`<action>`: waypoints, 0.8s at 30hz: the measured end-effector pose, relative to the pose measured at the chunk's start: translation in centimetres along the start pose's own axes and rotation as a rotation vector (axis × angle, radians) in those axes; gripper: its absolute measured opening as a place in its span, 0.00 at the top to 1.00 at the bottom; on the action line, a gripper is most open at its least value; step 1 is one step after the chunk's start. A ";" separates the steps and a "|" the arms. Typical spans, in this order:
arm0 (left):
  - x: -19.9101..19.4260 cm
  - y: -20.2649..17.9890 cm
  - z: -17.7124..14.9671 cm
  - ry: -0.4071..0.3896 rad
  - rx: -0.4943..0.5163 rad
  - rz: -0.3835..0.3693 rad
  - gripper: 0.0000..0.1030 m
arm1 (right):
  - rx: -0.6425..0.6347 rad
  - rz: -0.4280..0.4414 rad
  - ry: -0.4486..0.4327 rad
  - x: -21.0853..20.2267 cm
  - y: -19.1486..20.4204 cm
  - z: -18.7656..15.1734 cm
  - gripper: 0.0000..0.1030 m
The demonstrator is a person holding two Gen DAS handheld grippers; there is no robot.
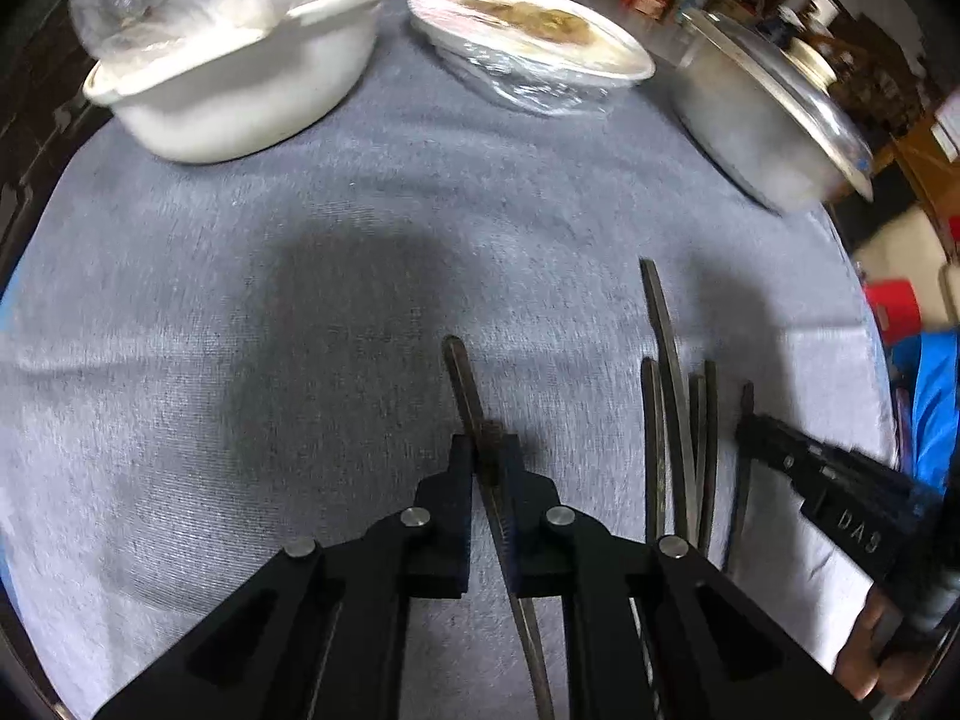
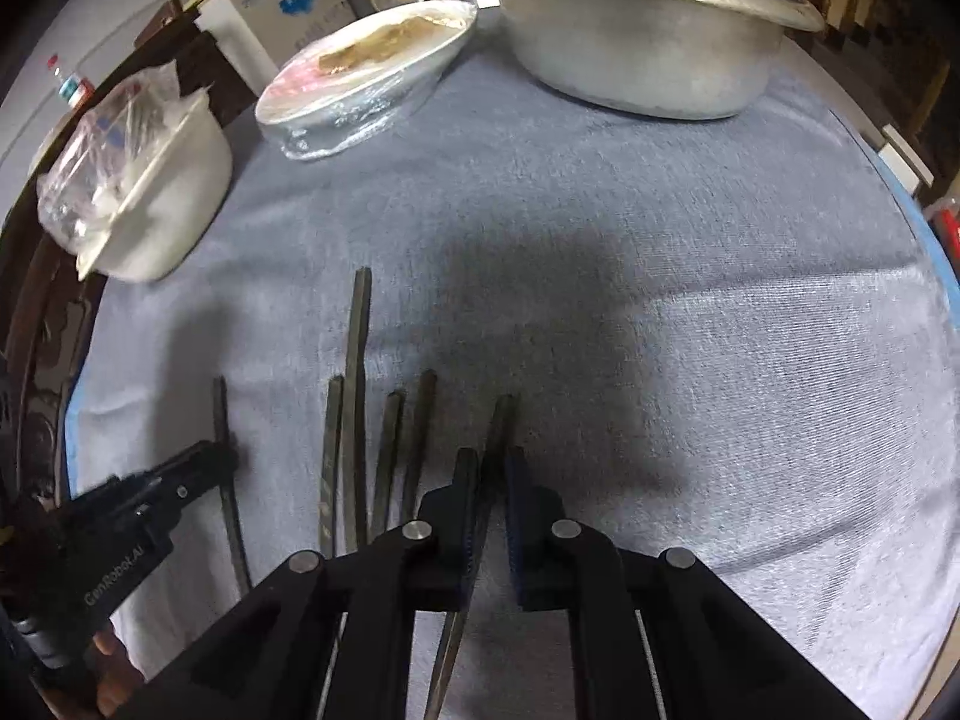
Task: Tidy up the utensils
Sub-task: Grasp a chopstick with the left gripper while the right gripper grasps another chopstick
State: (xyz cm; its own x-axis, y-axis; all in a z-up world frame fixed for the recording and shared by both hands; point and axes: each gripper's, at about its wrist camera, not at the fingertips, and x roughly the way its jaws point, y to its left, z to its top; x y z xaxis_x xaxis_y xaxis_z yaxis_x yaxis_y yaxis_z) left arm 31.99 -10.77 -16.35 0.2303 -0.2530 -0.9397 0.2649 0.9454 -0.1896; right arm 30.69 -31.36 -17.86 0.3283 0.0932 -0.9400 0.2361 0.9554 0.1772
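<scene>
Several dark metal chopsticks lie on a grey-blue cloth (image 1: 300, 252). My left gripper (image 1: 487, 450) is shut on one chopstick (image 1: 465, 387), held to the left of the loose group (image 1: 675, 408). My right gripper (image 2: 489, 468) has its jaws around another chopstick (image 2: 501, 420), touching the left pad with a small gap at the right pad. The group lies just left of it in the right wrist view (image 2: 360, 420). The right gripper shows at the right edge of the left wrist view (image 1: 750, 432), and the left gripper at the left of the right wrist view (image 2: 219, 459).
A white pot (image 1: 240, 90) with a plastic bag stands at the back left. A wrapped plate of food (image 1: 528, 42) stands behind the middle. A metal pot with a lid (image 1: 774, 114) stands at the back right. The cloth's edge (image 1: 864, 300) is close on the right.
</scene>
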 end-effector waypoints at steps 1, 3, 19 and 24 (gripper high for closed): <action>-0.2 0.2 -0.9 0.006 0.016 0.000 0.92 | -0.017 -0.011 0.007 -0.1 -0.2 -0.2 0.90; -0.3 0.1 -1.4 0.036 0.073 -0.004 0.92 | -0.045 -0.028 0.026 -0.5 -0.7 -0.7 0.91; 0.8 -0.4 -0.9 0.101 0.082 0.044 0.50 | -0.057 -0.070 0.143 -0.3 -1.2 -0.9 0.82; 1.3 -1.8 0.1 0.130 0.080 0.091 0.77 | -0.088 -0.103 0.143 0.0 0.0 -1.1 0.85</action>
State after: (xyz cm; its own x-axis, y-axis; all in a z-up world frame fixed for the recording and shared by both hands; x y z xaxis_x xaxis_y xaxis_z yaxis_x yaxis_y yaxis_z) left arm 31.87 -12.82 -17.19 0.1352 -0.1338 -0.9817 0.3238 0.9424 -0.0838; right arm 29.68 -31.06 -18.22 0.1717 0.0265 -0.9848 0.1789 0.9822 0.0576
